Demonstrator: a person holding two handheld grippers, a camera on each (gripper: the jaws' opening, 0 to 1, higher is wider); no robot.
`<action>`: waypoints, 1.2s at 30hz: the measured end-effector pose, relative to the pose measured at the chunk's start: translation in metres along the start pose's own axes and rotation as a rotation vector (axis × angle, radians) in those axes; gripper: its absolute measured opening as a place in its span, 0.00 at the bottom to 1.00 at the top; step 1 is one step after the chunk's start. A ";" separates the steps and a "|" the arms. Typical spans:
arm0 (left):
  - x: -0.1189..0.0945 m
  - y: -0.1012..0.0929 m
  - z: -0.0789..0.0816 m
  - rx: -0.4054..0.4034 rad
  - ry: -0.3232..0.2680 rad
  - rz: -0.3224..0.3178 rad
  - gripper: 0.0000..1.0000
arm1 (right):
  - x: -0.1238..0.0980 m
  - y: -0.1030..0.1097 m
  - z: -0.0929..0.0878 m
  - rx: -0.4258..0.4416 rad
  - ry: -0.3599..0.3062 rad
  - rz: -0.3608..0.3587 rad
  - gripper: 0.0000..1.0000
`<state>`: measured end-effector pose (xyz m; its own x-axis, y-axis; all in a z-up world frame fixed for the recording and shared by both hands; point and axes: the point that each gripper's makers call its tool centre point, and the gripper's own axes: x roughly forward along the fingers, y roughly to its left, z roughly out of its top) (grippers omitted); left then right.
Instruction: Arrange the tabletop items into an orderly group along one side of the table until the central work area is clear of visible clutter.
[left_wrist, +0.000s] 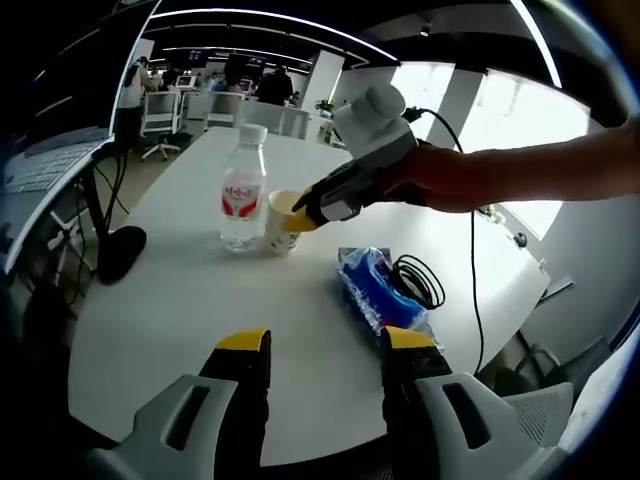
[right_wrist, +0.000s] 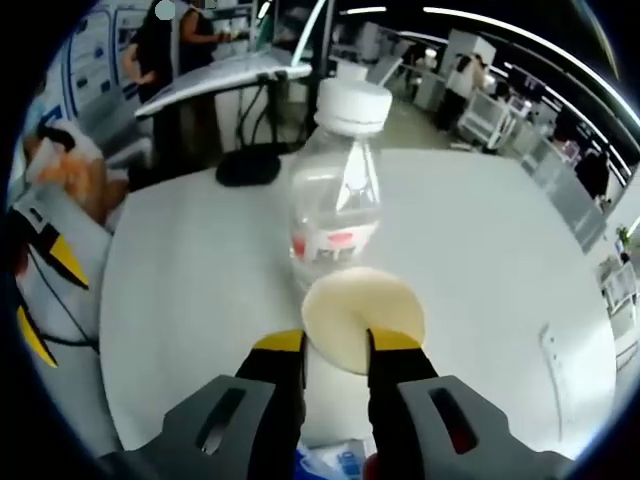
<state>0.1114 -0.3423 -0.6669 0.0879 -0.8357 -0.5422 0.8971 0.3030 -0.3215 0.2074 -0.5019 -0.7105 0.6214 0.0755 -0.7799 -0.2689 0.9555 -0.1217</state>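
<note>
Paper cup (right_wrist: 362, 318) (apparently) within right hand-held gripper (right_wrist: 335, 342).

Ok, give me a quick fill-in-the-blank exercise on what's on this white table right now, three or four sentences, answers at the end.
1. The right gripper is closed on the rim of the pale paper ____.
2. The clear plastic water bottle with a red label stands ____ on the round white table.
3. The crinkled tissue packet beside the black coiled cable is ____ in colour.
4. The left gripper holds ____.

Missing words: cup; upright; blue; nothing
</note>
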 end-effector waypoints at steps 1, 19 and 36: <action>0.000 0.000 0.000 0.000 0.000 0.000 0.43 | -0.001 0.000 0.000 -0.003 -0.003 0.000 0.22; 0.007 -0.012 0.000 0.011 0.013 -0.029 0.43 | -0.058 0.007 0.001 0.031 -0.135 -0.037 0.27; 0.007 -0.030 0.001 0.029 0.023 -0.062 0.42 | -0.124 -0.004 -0.078 0.196 -0.150 -0.168 0.26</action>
<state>0.0855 -0.3577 -0.6607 0.0223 -0.8417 -0.5395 0.9129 0.2371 -0.3323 0.0741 -0.5368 -0.6612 0.7510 -0.0611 -0.6574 -0.0146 0.9939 -0.1091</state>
